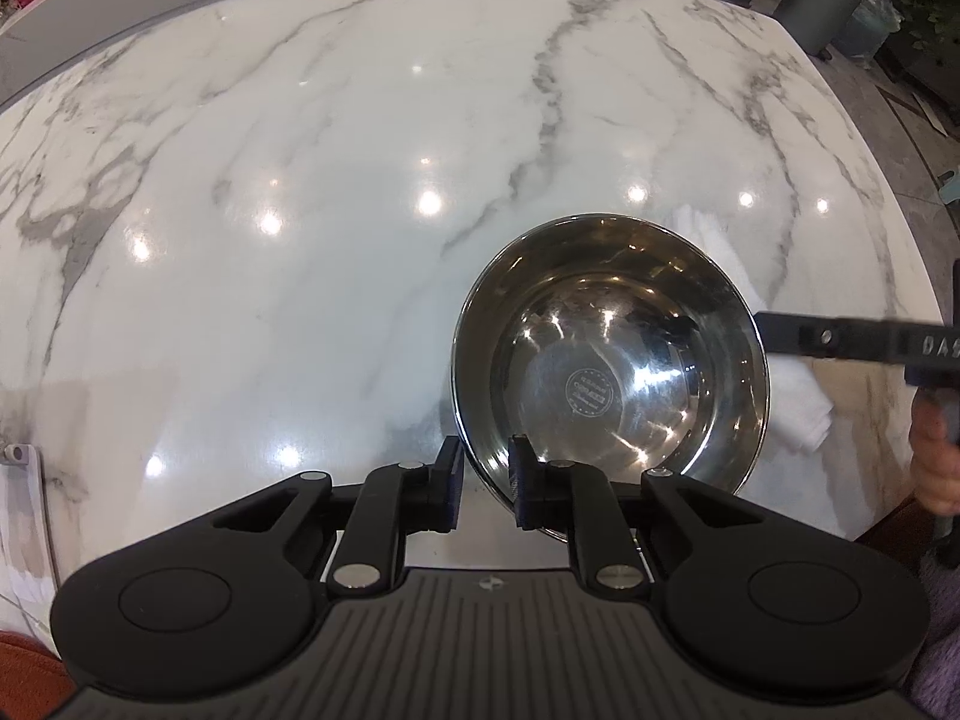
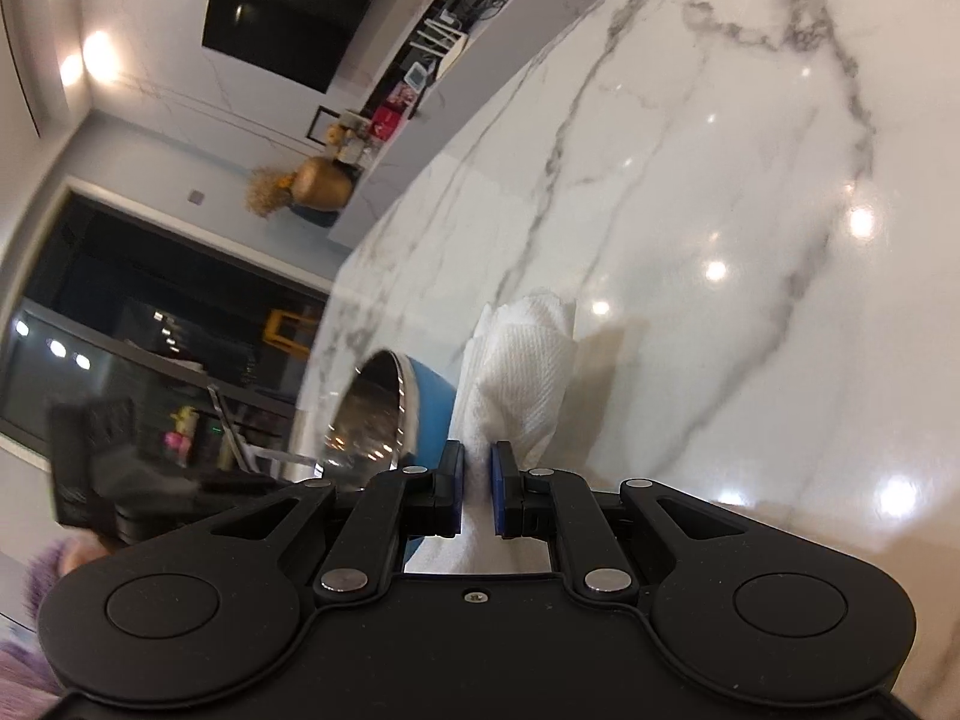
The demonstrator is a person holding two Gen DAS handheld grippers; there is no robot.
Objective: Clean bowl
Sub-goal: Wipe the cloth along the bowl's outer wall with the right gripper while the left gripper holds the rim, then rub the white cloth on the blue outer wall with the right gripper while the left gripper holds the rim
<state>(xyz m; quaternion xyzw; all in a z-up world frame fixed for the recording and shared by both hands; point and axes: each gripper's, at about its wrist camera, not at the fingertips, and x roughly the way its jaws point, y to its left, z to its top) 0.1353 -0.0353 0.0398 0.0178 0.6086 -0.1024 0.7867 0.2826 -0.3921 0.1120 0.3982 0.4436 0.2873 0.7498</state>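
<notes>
Marble table (image 1: 300,210): left tool (image 1: 486,480) grips bowl (image 1: 609,360); right tool (image 2: 477,489) pinches tissue (image 2: 522,372).

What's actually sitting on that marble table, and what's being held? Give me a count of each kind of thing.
Bowls: 1, the steel bowl, blue outside, its near rim between the left gripper fingers.
Paper towels: 1, the white paper towel, pinched in the right gripper.
Grippers: 2.
Total: 4 things, on or over the table.
</notes>
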